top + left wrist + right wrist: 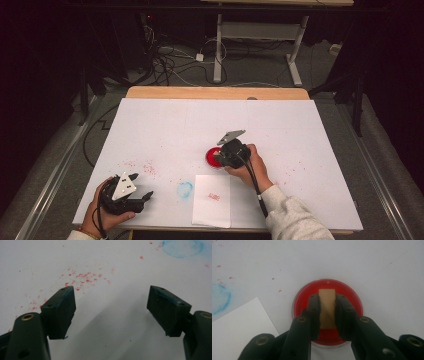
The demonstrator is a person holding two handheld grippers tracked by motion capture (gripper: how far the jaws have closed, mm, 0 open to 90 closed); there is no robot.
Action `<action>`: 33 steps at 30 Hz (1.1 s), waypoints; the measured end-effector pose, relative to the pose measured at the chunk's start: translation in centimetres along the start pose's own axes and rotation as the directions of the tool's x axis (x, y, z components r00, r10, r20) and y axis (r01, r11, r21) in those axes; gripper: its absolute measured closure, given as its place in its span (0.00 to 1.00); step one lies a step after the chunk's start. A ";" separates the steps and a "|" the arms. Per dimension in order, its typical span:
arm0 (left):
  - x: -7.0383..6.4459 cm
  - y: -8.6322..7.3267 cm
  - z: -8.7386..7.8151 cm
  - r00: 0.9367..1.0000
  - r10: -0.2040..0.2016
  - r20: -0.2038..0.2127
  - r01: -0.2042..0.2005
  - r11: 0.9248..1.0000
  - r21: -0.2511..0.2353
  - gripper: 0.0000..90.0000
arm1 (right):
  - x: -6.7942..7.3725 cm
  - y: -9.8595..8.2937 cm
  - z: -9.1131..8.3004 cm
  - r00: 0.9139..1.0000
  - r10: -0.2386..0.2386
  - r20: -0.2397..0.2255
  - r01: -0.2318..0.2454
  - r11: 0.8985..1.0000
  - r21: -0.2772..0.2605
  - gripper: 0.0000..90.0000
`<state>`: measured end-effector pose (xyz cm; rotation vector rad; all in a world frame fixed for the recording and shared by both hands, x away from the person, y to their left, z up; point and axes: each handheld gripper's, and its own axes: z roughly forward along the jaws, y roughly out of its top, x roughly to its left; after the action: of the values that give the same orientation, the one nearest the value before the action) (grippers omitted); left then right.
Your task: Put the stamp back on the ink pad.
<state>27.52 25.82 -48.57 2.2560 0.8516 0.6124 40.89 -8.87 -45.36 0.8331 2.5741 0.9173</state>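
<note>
While clamped between the right gripper's (327, 315) fingers (313, 312), sits upright over the round red ink dish (354, 302) a tan wooden stamp block (327, 307), its lower end down in the red. Closed snugly on both flat sides of that block, with no gap showing. Lies on the white counter (280, 125), this dish (211, 155), roughly at its middle and just beyond the far right corner of the white paper sheet (212, 212). Carries one small red stamped mark (214, 196) near its centre, that sheet; too small and blurred to read, so cannot tell any writing. No brand or label legible on dish, block or grippers.

Just left of the sheet, a smudged blue ring (184, 189); farther left of it, scattered red flecks (149, 169). Well to the left of the dish, near the counter's near edge, rests in a hand the left gripper (145, 197). Spread wide apart, its fingers (61, 312), gripping nothing, with bare counter and red flecks (85, 277) between and beyond them; traces of blue on the inner pads.
</note>
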 end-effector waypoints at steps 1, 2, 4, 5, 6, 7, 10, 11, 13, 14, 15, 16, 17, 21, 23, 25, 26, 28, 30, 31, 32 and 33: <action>0.0 0.0 0.0 1.000 0.001 -0.001 -0.001 1.000 0.001 0.25 | 0.0 0.0 0.0 1.000 -0.001 0.001 0.001 1.000 -0.001 0.84; 0.0 0.0 0.0 1.000 0.002 -0.002 -0.002 1.000 0.001 0.25 | 0.0 -0.1 0.1 1.000 0.000 0.002 0.000 1.000 -0.003 0.84; 0.0 0.0 0.0 1.000 0.001 -0.002 -0.001 1.000 0.001 0.25 | 0.0 -0.3 0.2 1.000 0.012 0.000 -0.012 1.000 -0.010 0.84; 0.0 0.0 0.0 1.000 0.002 -0.002 -0.002 1.000 0.002 0.25 | 0.0 -0.3 0.2 1.000 0.009 0.000 -0.009 1.000 -0.009 0.84; 0.0 0.0 0.0 1.000 0.003 -0.002 -0.003 1.000 0.003 0.25 | 0.0 -0.3 0.2 1.000 0.006 0.003 -0.006 1.000 -0.006 0.84; -0.1 0.0 0.0 1.000 0.003 -0.003 -0.003 1.000 0.002 0.25 | 0.1 -0.3 0.2 1.000 0.003 0.005 -0.003 1.000 -0.009 0.84; -0.1 0.0 0.0 1.000 -0.001 -0.004 0.001 1.000 -0.002 0.25 | 0.0 -0.3 0.1 1.000 0.004 0.007 -0.004 1.000 -0.009 0.82; -0.1 0.0 0.0 1.000 -0.002 -0.004 0.002 1.000 -0.003 0.25 | 0.0 -0.3 0.0 1.000 0.009 0.012 -0.009 1.000 -0.007 0.78; 0.0 0.0 -0.1 1.000 -0.002 -0.004 0.002 1.000 -0.002 0.25 | -0.1 -0.3 -0.1 1.000 0.015 0.005 -0.015 1.000 -0.017 0.76; 0.0 0.0 -0.1 1.000 -0.002 -0.003 0.002 1.000 -0.002 0.25 | -0.2 -0.3 -0.3 1.000 0.016 0.006 -0.016 0.999 -0.030 0.76; 0.0 0.0 -0.1 1.000 -0.001 -0.004 0.001 1.000 -0.002 0.25 | -0.2 -0.3 -0.6 1.000 0.021 0.014 -0.020 0.999 -0.040 0.74; 0.0 0.0 0.0 1.000 0.000 -0.004 0.000 1.000 -0.001 0.25 | -0.2 -0.2 -0.9 1.000 0.021 0.018 -0.020 0.998 -0.054 0.72; -0.1 0.1 0.0 1.000 -0.001 -0.004 0.001 1.000 -0.003 0.25 | -0.2 -0.1 -1.1 1.000 0.017 0.016 -0.015 0.997 -0.070 0.70; -0.1 0.0 -0.1 1.000 0.000 -0.004 0.000 1.000 -0.003 0.25 | 0.0 0.4 -2.2 0.999 0.011 0.043 -0.005 0.993 -0.121 0.66; 0.0 0.0 -0.1 1.000 0.000 -0.003 0.000 1.000 -0.003 0.25 | 0.0 0.6 -2.9 0.998 0.005 0.057 0.003 0.990 -0.142 0.66; -0.1 0.0 -0.1 1.000 0.000 -0.004 0.000 1.000 -0.003 0.25 | 0.1 0.7 -3.5 0.998 0.004 0.057 0.005 0.986 -0.169 0.64; -0.1 0.0 -0.1 1.000 0.000 -0.004 0.000 1.000 -0.003 0.25 | 0.1 0.8 -3.8 0.998 0.000 0.065 0.012 0.984 -0.177 0.64; -0.1 0.1 -0.1 1.000 0.000 -0.005 0.000 1.000 -0.004 0.25 | 0.1 0.9 -4.2 0.997 -0.007 0.076 0.021 0.982 -0.187 0.64; -0.1 0.1 -0.1 1.000 -0.001 -0.005 0.001 1.000 -0.005 0.25 | 0.1 1.0 -4.6 0.997 -0.005 0.083 0.022 0.979 -0.202 0.64; -0.1 0.1 -0.1 1.000 -0.001 -0.004 0.001 1.000 -0.005 0.25 | 0.1 1.0 -4.7 0.996 -0.003 0.084 0.021 0.978 -0.206 0.63; -0.1 0.1 -0.1 1.000 0.000 -0.005 0.000 1.000 -0.004 0.25 | 0.1 1.1 -4.9 0.996 -0.008 0.088 0.026 0.978 -0.208 0.63; -0.1 0.1 -0.1 1.000 -0.001 -0.005 0.001 1.000 -0.004 0.25 | 0.1 1.1 -5.0 0.996 -0.008 0.091 0.027 0.977 -0.211 0.63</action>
<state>27.44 25.75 -48.48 2.2510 0.8524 0.6188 39.10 -10.54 -40.89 0.7706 2.3528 1.1003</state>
